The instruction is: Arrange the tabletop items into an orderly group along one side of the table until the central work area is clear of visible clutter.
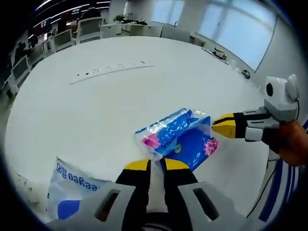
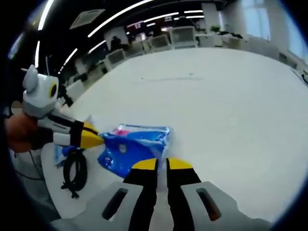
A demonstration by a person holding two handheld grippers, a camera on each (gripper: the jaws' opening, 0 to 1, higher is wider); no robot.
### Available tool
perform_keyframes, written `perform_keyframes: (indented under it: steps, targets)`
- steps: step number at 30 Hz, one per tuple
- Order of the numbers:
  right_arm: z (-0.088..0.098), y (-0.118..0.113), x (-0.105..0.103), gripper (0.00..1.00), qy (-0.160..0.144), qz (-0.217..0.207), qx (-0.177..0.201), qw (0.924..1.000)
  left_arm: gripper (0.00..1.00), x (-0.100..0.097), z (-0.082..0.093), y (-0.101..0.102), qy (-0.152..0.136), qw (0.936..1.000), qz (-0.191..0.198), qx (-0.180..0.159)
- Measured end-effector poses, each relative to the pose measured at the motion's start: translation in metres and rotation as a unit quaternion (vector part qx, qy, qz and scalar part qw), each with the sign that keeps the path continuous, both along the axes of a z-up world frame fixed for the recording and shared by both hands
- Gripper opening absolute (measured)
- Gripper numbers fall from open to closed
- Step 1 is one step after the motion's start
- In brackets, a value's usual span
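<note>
A blue plastic packet with pink patches (image 1: 178,137) lies on the white table (image 1: 96,106), near its edge. My left gripper (image 1: 156,165) has its yellow-tipped jaws almost together on the packet's near corner. My right gripper (image 1: 215,126) comes in from the right, held by a hand, with its tips closed on the packet's opposite corner. In the right gripper view the same packet (image 2: 132,147) lies just ahead of my right gripper (image 2: 161,164), and my left gripper (image 2: 100,139) pinches its left end.
A white bag with blue lettering (image 1: 72,185) lies at the table's near edge, left of my left gripper. A coiled black cable (image 2: 74,173) rests beside the packet. Chairs (image 2: 159,42) stand beyond the far side of the table (image 2: 231,120).
</note>
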State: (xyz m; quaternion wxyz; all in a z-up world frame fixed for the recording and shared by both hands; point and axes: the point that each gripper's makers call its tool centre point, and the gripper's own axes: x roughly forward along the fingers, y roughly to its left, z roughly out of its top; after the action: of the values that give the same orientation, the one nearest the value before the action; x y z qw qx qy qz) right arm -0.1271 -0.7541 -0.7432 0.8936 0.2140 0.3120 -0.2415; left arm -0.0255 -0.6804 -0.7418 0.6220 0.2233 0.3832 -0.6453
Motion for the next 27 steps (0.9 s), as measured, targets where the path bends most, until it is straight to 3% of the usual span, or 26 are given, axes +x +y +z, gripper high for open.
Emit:
perform_keyframes:
  steps: [18, 27]
  targets:
    - [0.015, 0.005, 0.017, 0.06, 0.0, 0.009, -0.014, 0.9999, 0.18, 0.006, 0.02, 0.011, -0.003, 0.9998, -0.012, -0.015]
    - [0.026, 0.012, 0.034, 0.06, -0.005, 0.028, -0.021, 0.9994, 0.18, 0.016, 0.043, 0.023, 0.004, 0.9991, 0.007, -0.042]
